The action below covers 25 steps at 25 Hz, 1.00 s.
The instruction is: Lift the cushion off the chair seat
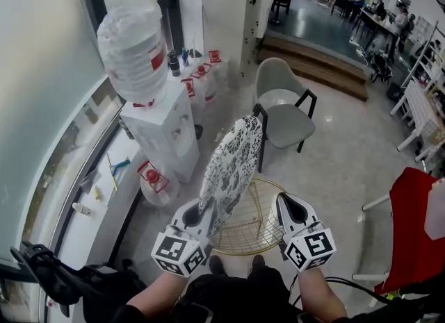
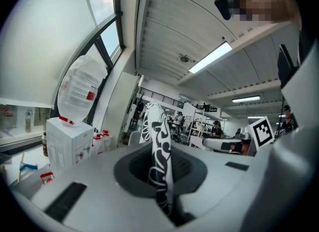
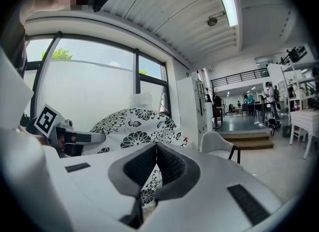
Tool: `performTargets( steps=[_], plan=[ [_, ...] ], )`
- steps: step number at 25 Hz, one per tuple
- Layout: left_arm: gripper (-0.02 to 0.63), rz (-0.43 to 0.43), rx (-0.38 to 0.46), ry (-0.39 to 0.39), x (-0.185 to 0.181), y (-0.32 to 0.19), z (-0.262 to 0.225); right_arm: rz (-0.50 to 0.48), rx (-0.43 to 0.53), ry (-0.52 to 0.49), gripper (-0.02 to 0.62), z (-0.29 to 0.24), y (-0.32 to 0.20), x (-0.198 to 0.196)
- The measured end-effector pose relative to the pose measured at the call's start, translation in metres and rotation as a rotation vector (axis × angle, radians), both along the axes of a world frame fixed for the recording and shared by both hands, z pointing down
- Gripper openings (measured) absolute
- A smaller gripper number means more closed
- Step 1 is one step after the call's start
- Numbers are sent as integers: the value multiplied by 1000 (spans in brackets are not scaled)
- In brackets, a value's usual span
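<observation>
Just below the middle of the head view, the left gripper (image 1: 203,212) has its jaws closed on one edge of the cushion (image 1: 233,165), a flat pad with a black flower print on white. The cushion stands on edge and tilted. It runs from the jaws up towards the centre of the frame, across the left side of the chair seat (image 1: 256,230), a round basket of thin gold wire. From this angle it looks clear of the seat, though its lowest corner sits behind the gripper and I cannot tell for sure. The left gripper view shows the grip plainly: the printed fabric (image 2: 158,146) is pinched between the two dark pads and rises straight up out of them. The right gripper (image 1: 288,206) is just right of the cushion and apart from it, over the right rim of the wire seat. In the right gripper view its jaws are closed tip to tip with nothing between them, and the broad printed face of the cushion (image 3: 134,128) fills the left middle of the frame behind them. At the upper left of the head view a white water dispenser (image 1: 163,130) carries an upturned clear bottle (image 1: 132,47), with spare bottles (image 1: 201,82) on the floor beside it. A grey chair (image 1: 285,110) stands above the centre, and a red chair (image 1: 416,235) is at the right edge.
</observation>
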<state>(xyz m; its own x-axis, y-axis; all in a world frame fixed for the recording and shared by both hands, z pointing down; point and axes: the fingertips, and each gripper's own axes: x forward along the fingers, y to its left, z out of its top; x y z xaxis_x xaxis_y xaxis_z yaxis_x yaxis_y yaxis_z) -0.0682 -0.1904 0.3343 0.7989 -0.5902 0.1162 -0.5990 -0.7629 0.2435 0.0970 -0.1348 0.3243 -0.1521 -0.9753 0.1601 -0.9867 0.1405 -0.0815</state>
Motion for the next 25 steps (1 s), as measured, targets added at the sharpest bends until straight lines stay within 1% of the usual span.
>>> performTargets(
  steps=[4,8,17,21,25],
  plan=[
    [21,-19,17,3,7,9,-12,-9,18,3,11,-12,1,13],
    [21,-50,32,9,22,15,-22,-24,37,10,9,-22,3,28],
    [21,-78,75,-3,49,26,-46,-50,54,-15,9,-34,4,55],
    [21,-88,80,-1,59,31,-51,-57,61,-24,9,-37,5,64],
    [21,-110,80,8,62,33,-55,-61,64,-21,9,-39,4,69]
  ],
)
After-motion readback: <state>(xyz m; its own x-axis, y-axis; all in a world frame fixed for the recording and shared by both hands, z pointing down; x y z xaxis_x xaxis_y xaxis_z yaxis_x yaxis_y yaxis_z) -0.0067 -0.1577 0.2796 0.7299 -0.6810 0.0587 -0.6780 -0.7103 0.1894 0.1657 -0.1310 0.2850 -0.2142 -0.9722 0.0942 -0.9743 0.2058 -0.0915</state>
